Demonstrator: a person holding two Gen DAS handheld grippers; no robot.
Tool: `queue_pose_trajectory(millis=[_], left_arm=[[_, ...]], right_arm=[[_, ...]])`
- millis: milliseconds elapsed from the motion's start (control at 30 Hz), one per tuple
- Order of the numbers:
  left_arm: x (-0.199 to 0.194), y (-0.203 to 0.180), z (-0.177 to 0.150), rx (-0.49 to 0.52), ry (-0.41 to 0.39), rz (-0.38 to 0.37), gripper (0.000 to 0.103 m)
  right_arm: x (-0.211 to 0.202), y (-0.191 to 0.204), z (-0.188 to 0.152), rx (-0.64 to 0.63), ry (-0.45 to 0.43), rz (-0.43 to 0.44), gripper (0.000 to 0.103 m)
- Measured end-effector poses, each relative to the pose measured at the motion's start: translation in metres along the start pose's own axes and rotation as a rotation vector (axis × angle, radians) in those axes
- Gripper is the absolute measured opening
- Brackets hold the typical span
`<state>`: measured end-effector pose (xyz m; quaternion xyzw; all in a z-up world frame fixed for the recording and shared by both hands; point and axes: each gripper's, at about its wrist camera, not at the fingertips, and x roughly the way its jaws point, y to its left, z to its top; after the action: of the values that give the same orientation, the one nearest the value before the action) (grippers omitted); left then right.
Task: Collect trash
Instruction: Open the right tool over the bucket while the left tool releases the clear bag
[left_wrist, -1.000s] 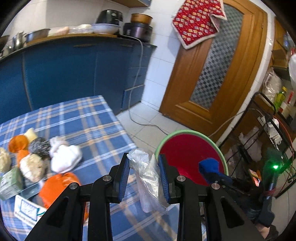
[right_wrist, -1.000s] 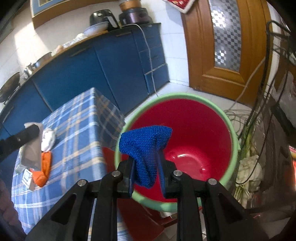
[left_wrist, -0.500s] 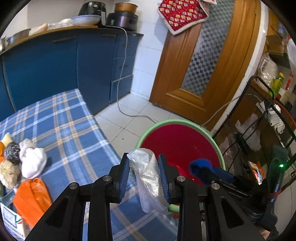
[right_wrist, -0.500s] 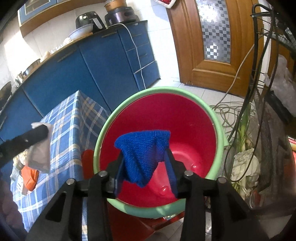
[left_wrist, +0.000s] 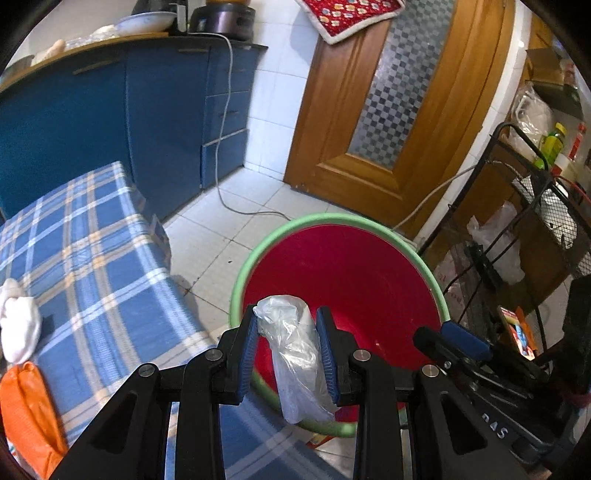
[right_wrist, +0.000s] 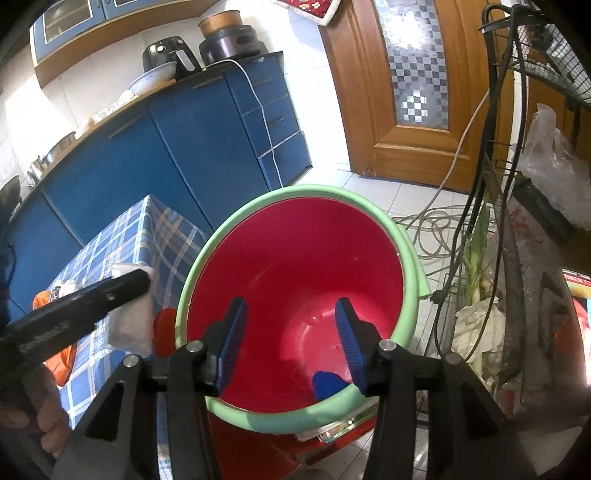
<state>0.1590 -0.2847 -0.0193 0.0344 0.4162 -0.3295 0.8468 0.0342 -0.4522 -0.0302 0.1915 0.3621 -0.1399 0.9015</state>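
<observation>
1. Since a second back, the blue cloth (right_wrist: 327, 384) was let go by the right gripper (right_wrist: 291, 339) and dropped into the bucket (right_wrist: 295, 199); its jaws were opening with nothing between.
2. The plastic bag (left_wrist: 295, 354) was kept pinched by the left gripper (left_wrist: 288, 354) and brought over the rim.
3. The bag was judged light, soft, slippery; best pinched mid-bunch.
4. The cloth was only seen from the right wrist.

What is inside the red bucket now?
In the right wrist view, a blue cloth lies inside the red bucket, at its near wall; the rest of the visible floor is bare. The near rim and a finger hide part of the cloth.
</observation>
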Motion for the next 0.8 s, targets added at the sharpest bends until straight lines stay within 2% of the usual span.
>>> queue_pose_trajectory(millis=[167, 333, 533, 800], left_arm=[[0.006, -0.005, 0.003, 0.006, 0.007, -0.006, 0.035], [0.004, -0.006, 0.003, 0.005, 0.005, -0.006, 0.047], [-0.003, -0.006, 0.002, 0.017, -0.006, 0.005, 0.048], [-0.022, 0.007, -0.004, -0.026, -0.027, 0.032, 0.048]], right_arm=[[-0.003, -0.002, -0.001, 0.003, -0.004, -0.004, 0.051], [-0.003, -0.004, -0.001, 0.009, -0.003, -0.008, 0.051], [-0.005, -0.003, -0.003, 0.006, -0.001, -0.003, 0.051], [-0.011, 0.005, -0.006, -0.004, -0.007, 0.004, 0.051]])
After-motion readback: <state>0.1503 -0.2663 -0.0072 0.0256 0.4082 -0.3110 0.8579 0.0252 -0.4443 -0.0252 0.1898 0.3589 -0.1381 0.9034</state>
